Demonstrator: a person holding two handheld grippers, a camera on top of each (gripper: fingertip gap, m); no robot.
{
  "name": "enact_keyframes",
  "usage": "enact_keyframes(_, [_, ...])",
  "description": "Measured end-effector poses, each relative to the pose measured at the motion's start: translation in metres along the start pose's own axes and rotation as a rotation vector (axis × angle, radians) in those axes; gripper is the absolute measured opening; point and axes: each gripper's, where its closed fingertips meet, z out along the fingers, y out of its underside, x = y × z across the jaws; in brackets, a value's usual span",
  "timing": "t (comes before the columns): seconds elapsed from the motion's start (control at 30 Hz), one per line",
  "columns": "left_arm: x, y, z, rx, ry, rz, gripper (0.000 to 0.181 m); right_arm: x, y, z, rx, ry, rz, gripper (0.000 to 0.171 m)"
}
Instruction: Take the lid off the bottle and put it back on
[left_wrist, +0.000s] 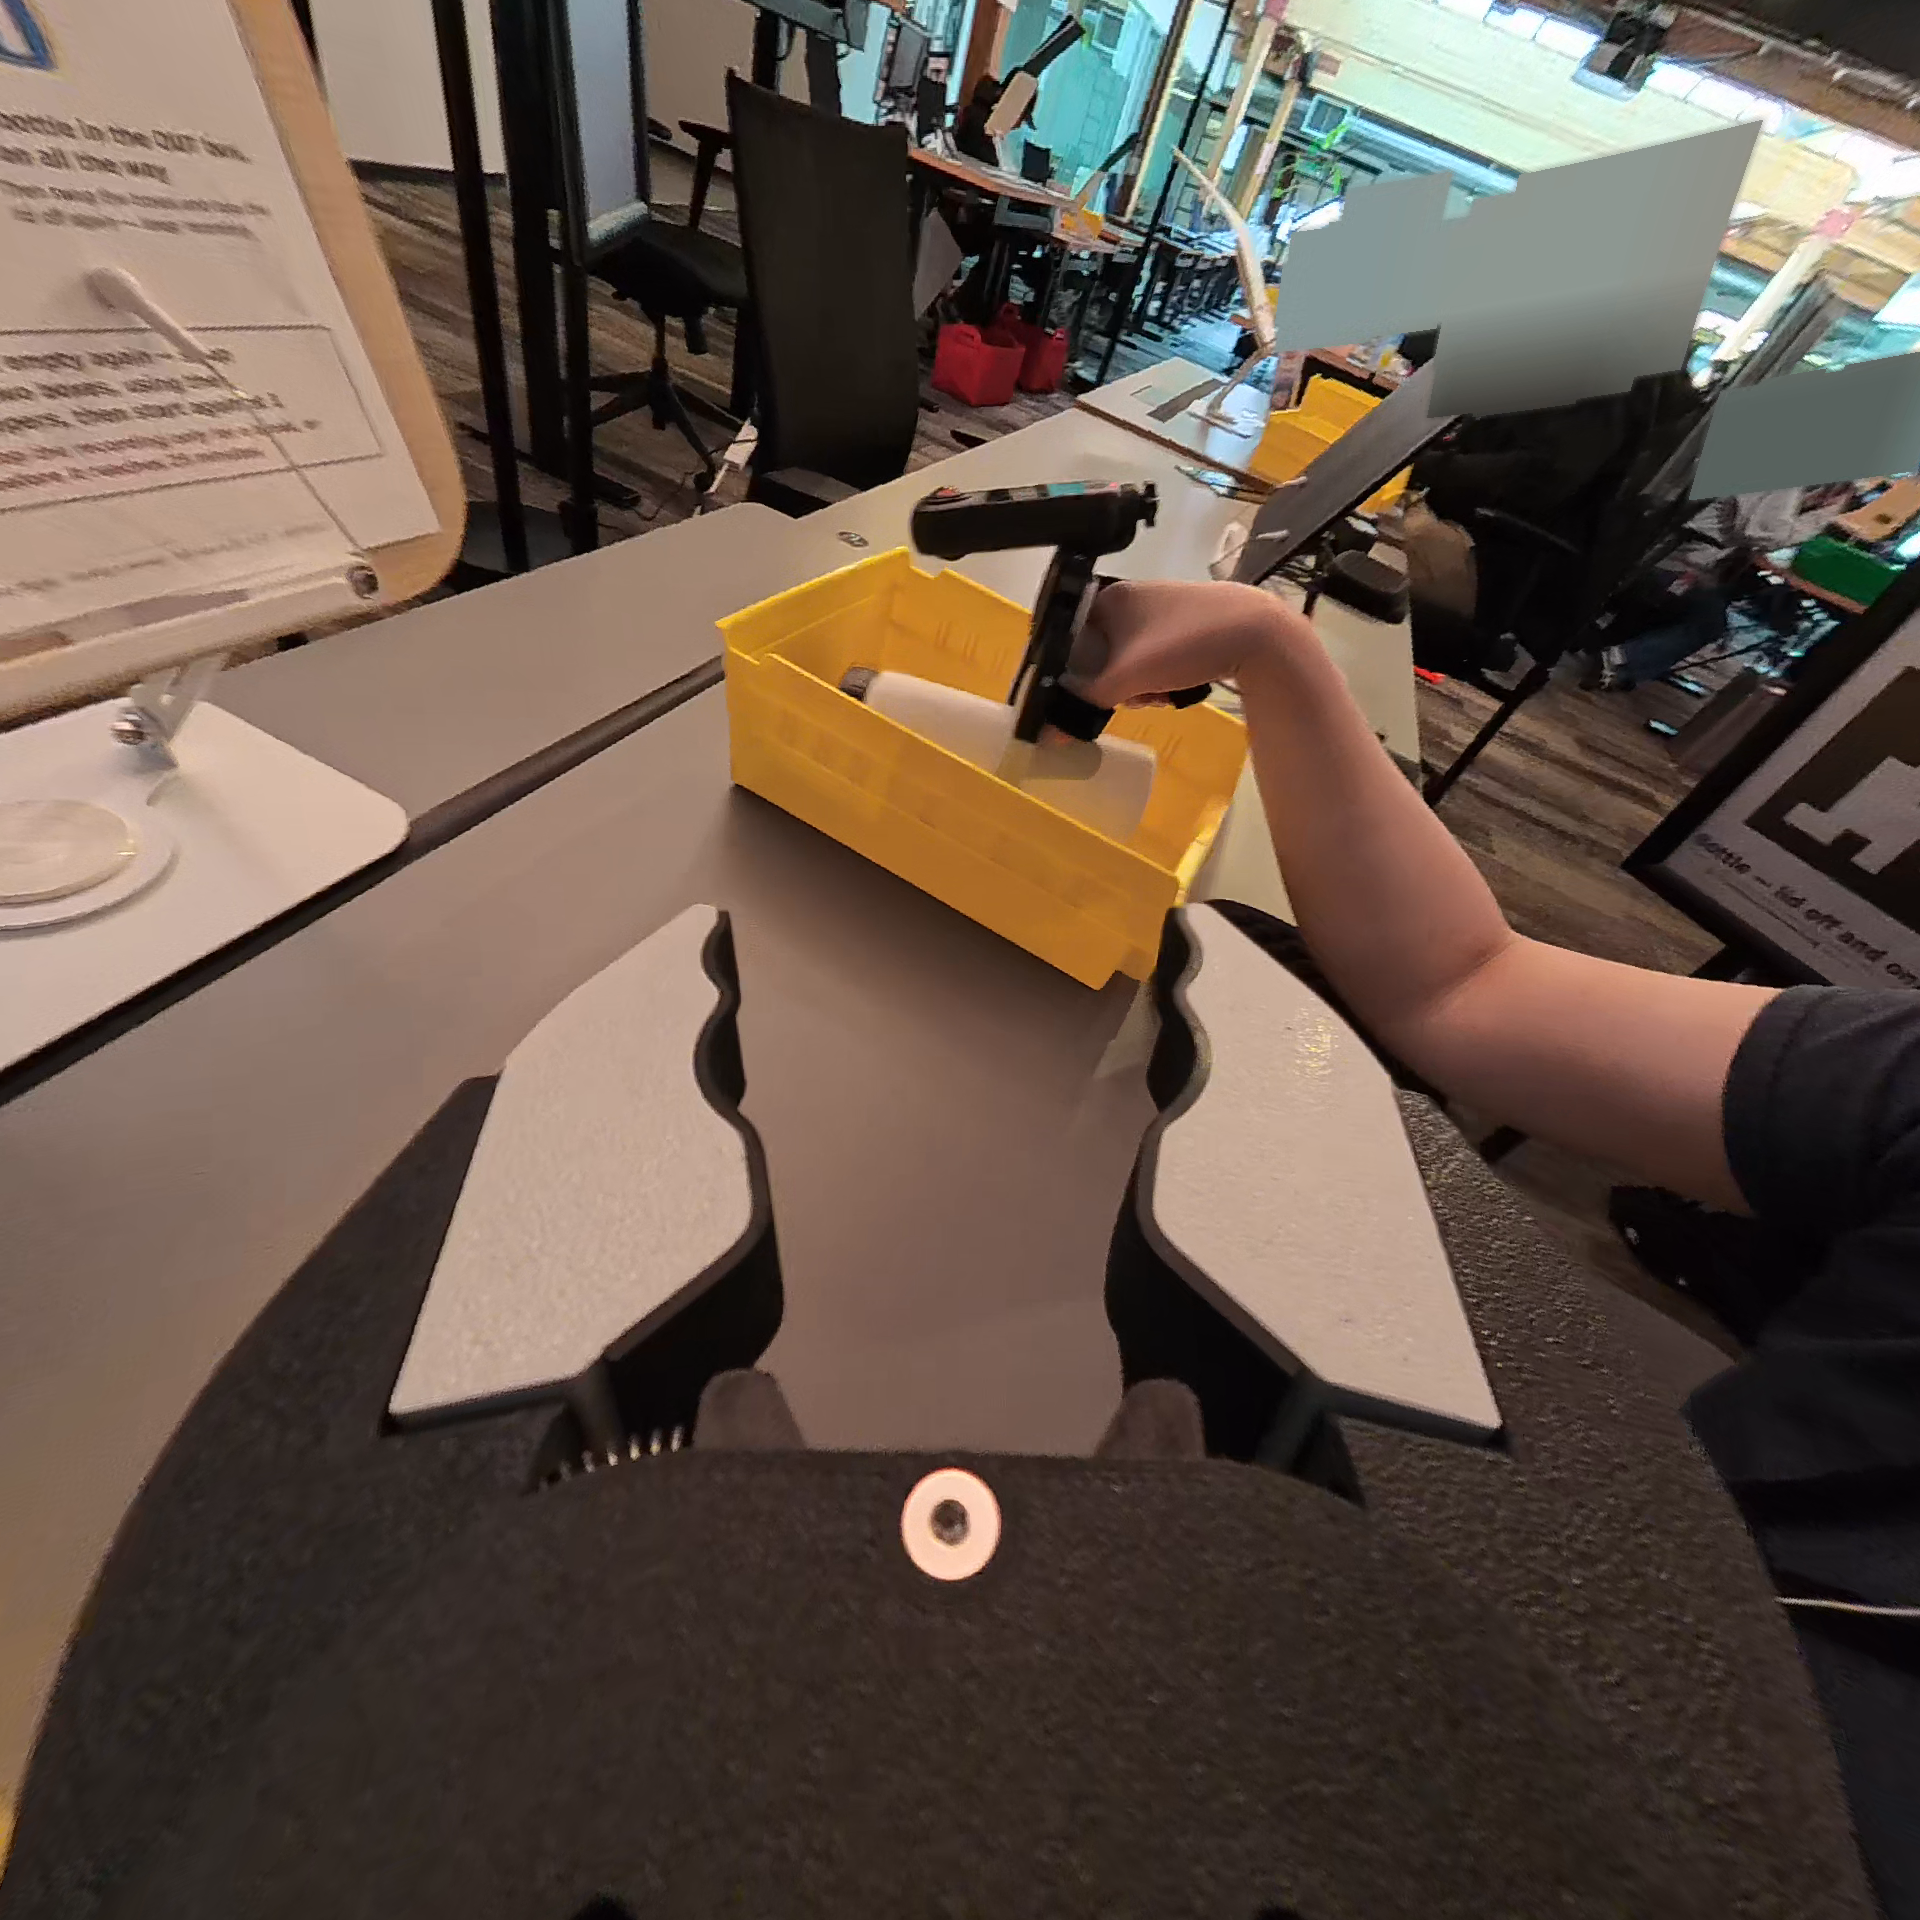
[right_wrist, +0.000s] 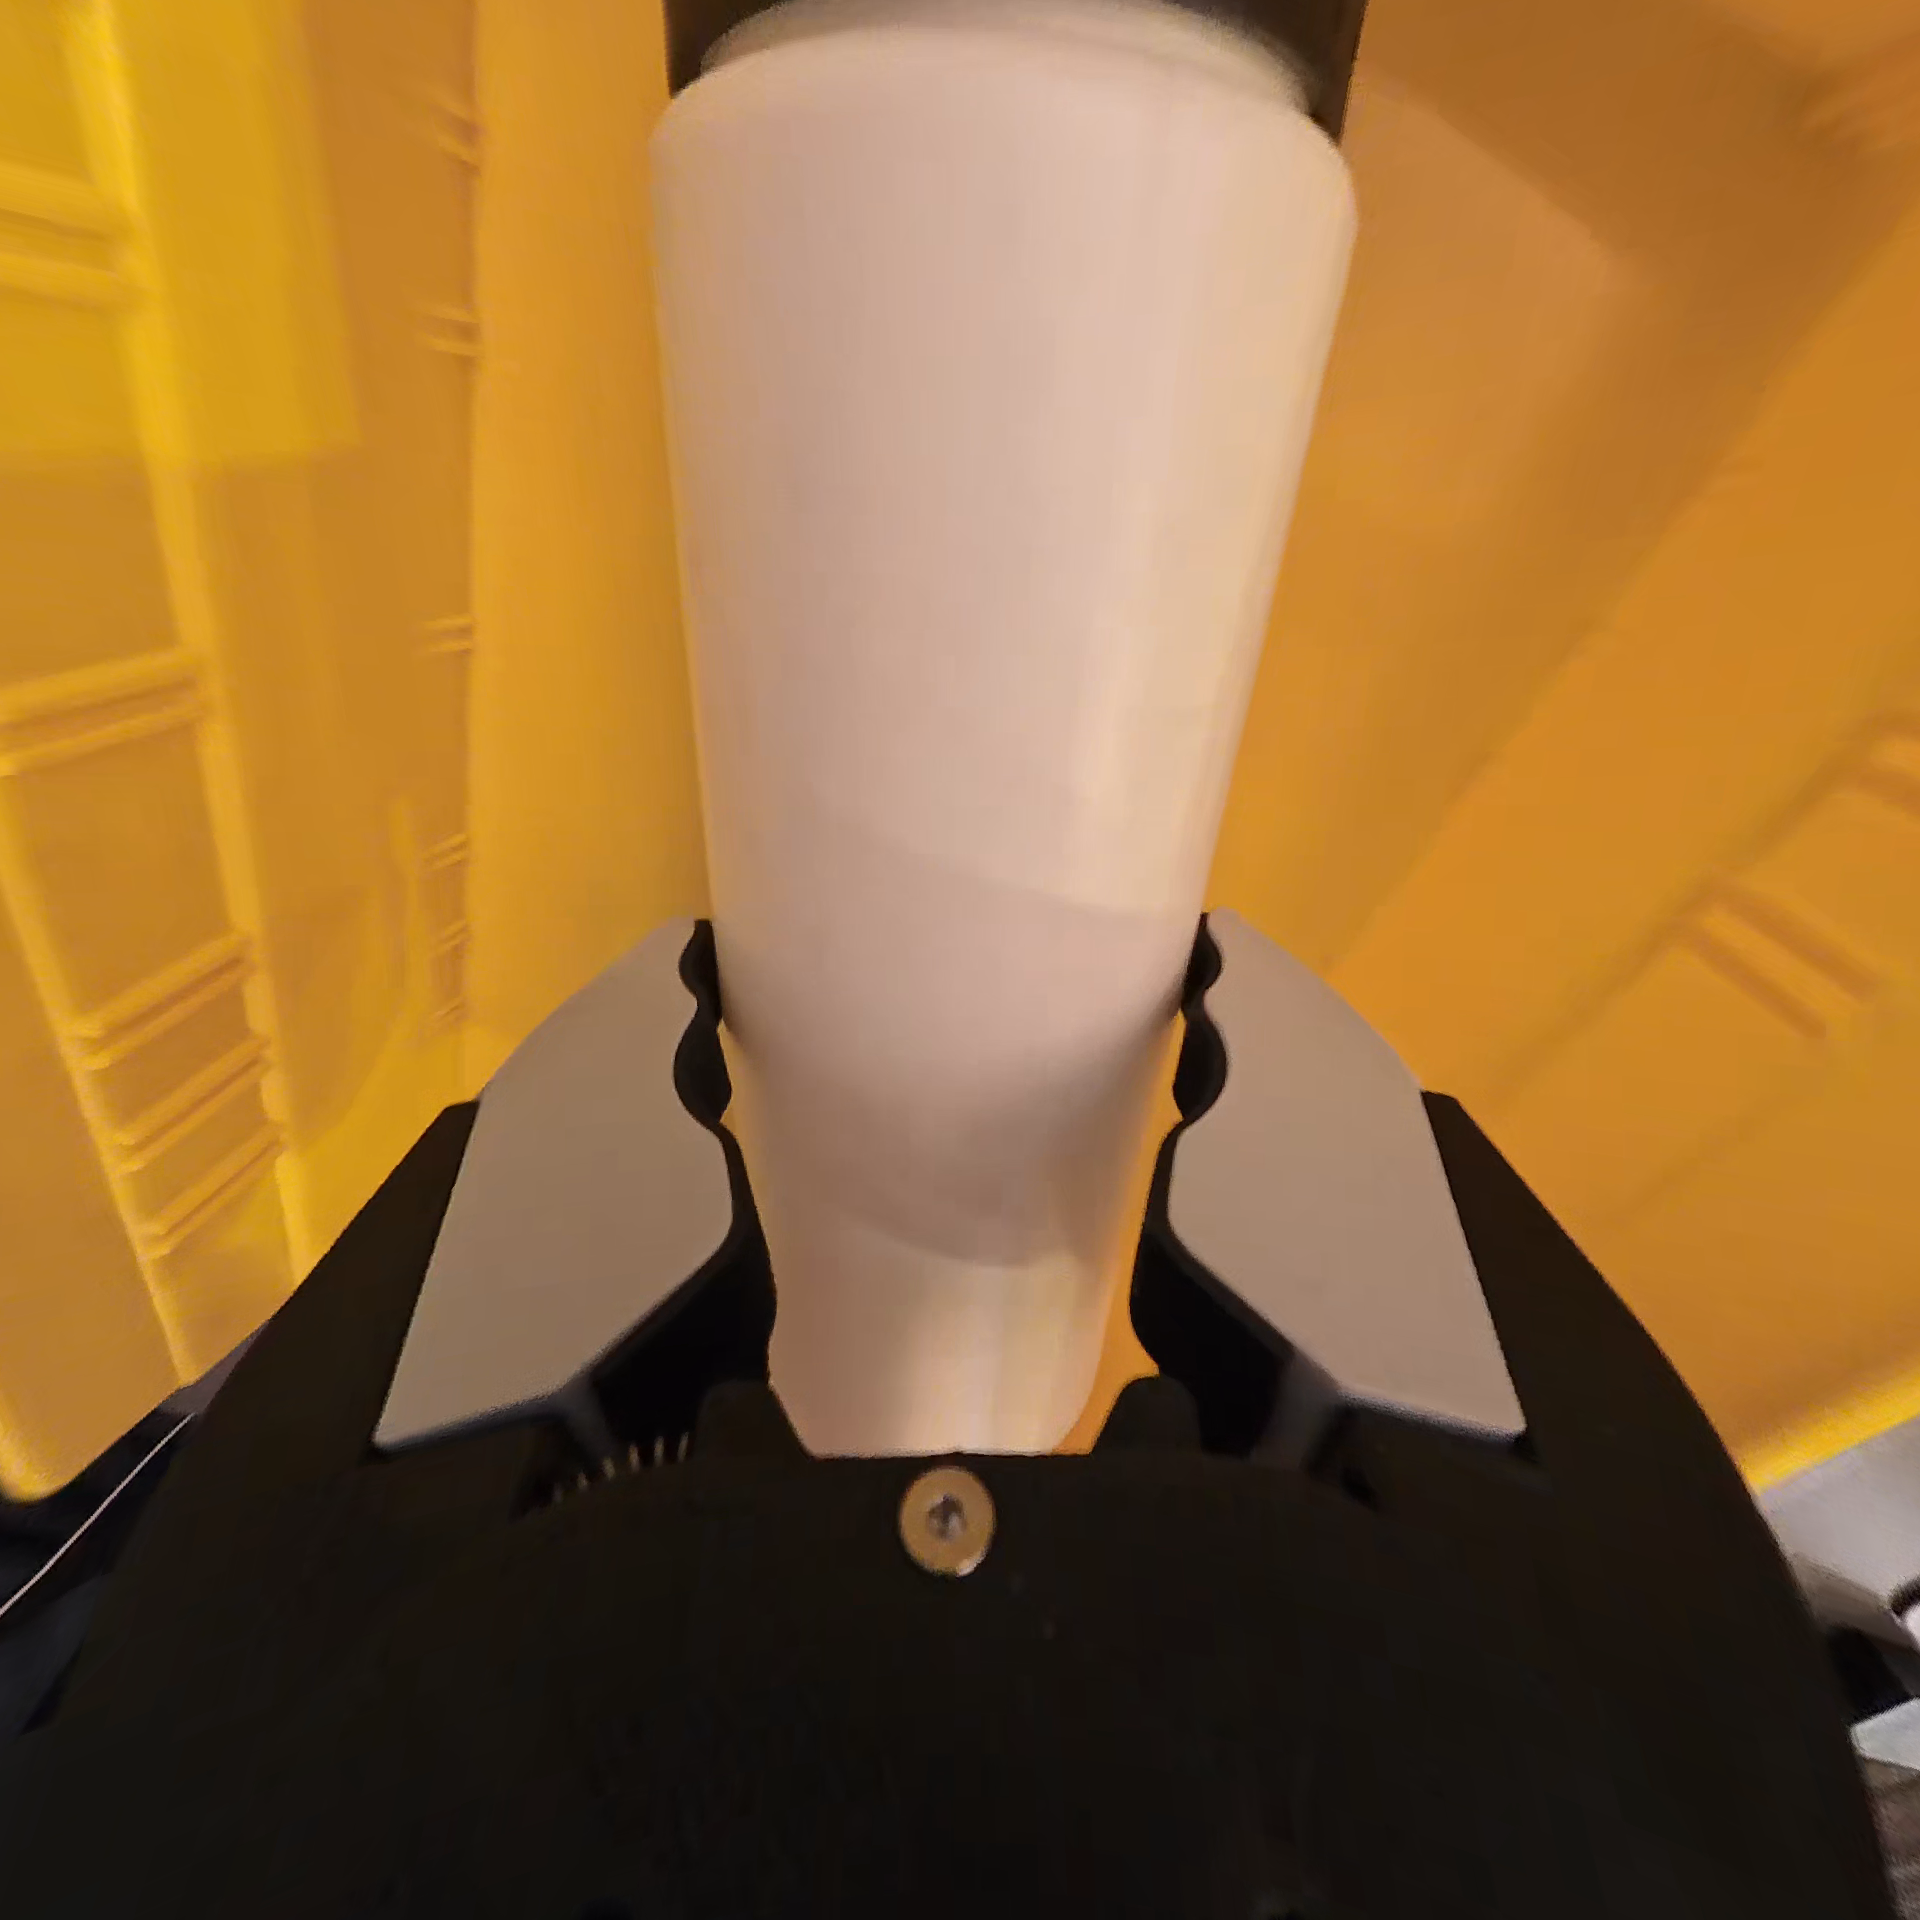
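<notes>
A white bottle (left_wrist: 935, 717) with a dark lid (left_wrist: 857, 683) lies tilted in a yellow bin (left_wrist: 935, 831) on the dark table. My right gripper (left_wrist: 1049, 743), held by a hand, reaches into the bin at the bottle's bottom end. In the right wrist view my right gripper (right_wrist: 951, 997) is shut on the bottle (right_wrist: 987, 520), with both fingers against its sides. The dark lid (right_wrist: 997, 16) is on the far end. My left gripper (left_wrist: 945, 997) is open and empty above the table, short of the bin.
A white stand base (left_wrist: 197, 831) with a paper sheet holder (left_wrist: 156, 312) stands at the left. A framed sign (left_wrist: 1829, 831) leans at the right. The person's forearm (left_wrist: 1382, 883) crosses from the right. Another yellow bin (left_wrist: 1320, 436) sits on a far table. The gap from one gripper's tips to the other's is roughly 40 cm.
</notes>
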Motion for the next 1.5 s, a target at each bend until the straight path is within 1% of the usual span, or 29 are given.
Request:
enact_keyframes(0.1, [-0.015, -0.013, -0.025, 0.007, -0.11, 0.048, 0.077, -0.005, 0.002, -0.02, 0.061, -0.05, 0.008, 0.085])
enact_keyframes(0.17, [-0.039, -0.022, -0.056, -0.004, -0.291, 0.098, 0.077, 0.0, -0.005, -0.05, 0.201, -0.019, 0.005, 0.071])
enact_keyframes(0.27, [-0.077, -0.024, -0.113, -0.043, -0.576, 0.104, 0.078, 0.016, -0.012, -0.102, 0.465, 0.041, 0.049, 0.069])
enact_keyframes(0.33, [-0.098, -0.022, -0.151, -0.056, -0.726, 0.065, 0.076, 0.027, -0.008, -0.12, 0.553, 0.055, 0.087, 0.068])
enact_keyframes(0.4, [-0.117, -0.016, -0.184, -0.066, -0.843, 0.002, 0.075, 0.048, 0.002, -0.116, 0.536, 0.087, 0.149, 0.068])
enact_keyframes(0.47, [-0.135, 0.0, -0.212, -0.107, -0.931, -0.089, 0.074, 0.066, 0.012, -0.1, 0.462, 0.093, 0.208, 0.068])
enact_keyframes(0.53, [-0.155, 0.024, -0.24, -0.184, -1.032, -0.186, 0.073, 0.078, 0.02, -0.081, 0.385, 0.078, 0.252, 0.067])
enact_keyframes(0.6, [-0.173, 0.051, -0.263, -0.286, -1.123, -0.281, 0.072, 0.084, 0.026, -0.063, 0.311, 0.054, 0.276, 0.063])
enact_keyframes(0.63, [-0.18, 0.064, -0.273, -0.337, -1.158, -0.325, 0.071, 0.086, 0.029, -0.054, 0.27, 0.052, 0.287, 0.056])
enact_keyframes(0.67, [-0.186, 0.076, -0.28, -0.38, -1.18, -0.363, 0.07, 0.086, 0.033, -0.046, 0.225, 0.041, 0.289, 0.039])
enact_keyframes(0.7, [-0.191, 0.085, -0.283, -0.408, -1.186, -0.395, 0.064, 0.078, 0.035, -0.039, 0.185, -0.02, 0.276, 0.006])
enact_keyframes(0.73, [-0.195, 0.091, -0.283, -0.417, -1.173, -0.423, 0.054, 0.075, 0.037, -0.034, 0.154, -0.039, 0.281, 0.006])
enact_keyframes(0.77, [-0.199, 0.095, -0.283, -0.41, -1.159, -0.443, 0.051, 0.075, 0.039, -0.031, 0.134, -0.043, 0.284, 0.006])
enact_keyframes(0.83, [-0.209, 0.099, -0.288, -0.407, -1.185, -0.446, 0.052, 0.072, 0.039, -0.03, 0.122, -0.055, 0.301, 0.006])
enact_keyframes(0.97, [-0.219, 0.119, -0.302, -0.491, -1.246, -0.481, 0.057, 0.062, 0.036, -0.029, 0.109, -0.085, 0.31, 0.006])
enact_keyframes(1.03, [-0.221, 0.135, -0.305, -0.533, -1.236, -0.544, 0.055, 0.057, 0.032, -0.028, 0.101, -0.092, 0.31, 0.006])
enact_keyframes(1.1, [-0.224, 0.144, -0.302, -0.525, -1.191, -0.59, 0.043, 0.05, 0.028, -0.027, 0.094, -0.089, 0.281, 0.006])
enact_keyframes(1.13, [-0.227, 0.147, -0.304, -0.517, -1.194, -0.607, 0.041, 0.046, 0.026, -0.027, 0.091, -0.092, 0.27, 0.007])
enact_keyframes(1.23, [-0.228, 0.161, -0.311, -0.551, -1.202, -0.665, 0.042, 0.032, 0.02, -0.025, 0.074, -0.115, 0.259, 0.007])
enact_keyframes(1.27, [-0.227, 0.167, -0.311, -0.568, -1.191, -0.697, 0.045, 0.028, 0.018, -0.025, 0.067, -0.114, 0.252, 0.007])
enact_keyframes(1.33, [-0.223, 0.182, -0.308, -0.621, -1.153, -0.758, 0.046, 0.02, 0.014, -0.024, 0.056, -0.104, 0.237, 0.007])
enact_keyframes(1.4, [-0.22, 0.194, -0.298, -0.658, -1.079, -0.808, 0.038, 0.013, 0.008, -0.022, 0.053, -0.093, 0.235, 0.006])
enact_keyframes(1.43, [-0.219, 0.199, -0.292, -0.668, -1.037, -0.83, 0.03, 0.009, 0.004, -0.022, 0.055, -0.092, 0.24, 0.006])
enact_keyframes(1.47, [-0.217, 0.203, -0.284, -0.681, -0.991, -0.85, 0.017, 0.004, 0.0, -0.021, 0.056, -0.091, 0.241, 0.006])
enact_keyframes(1.5, [-0.215, 0.206, -0.278, -0.703, -0.962, -0.862, 0.01, -0.001, -0.004, -0.021, 0.058, -0.092, 0.234, 0.006])
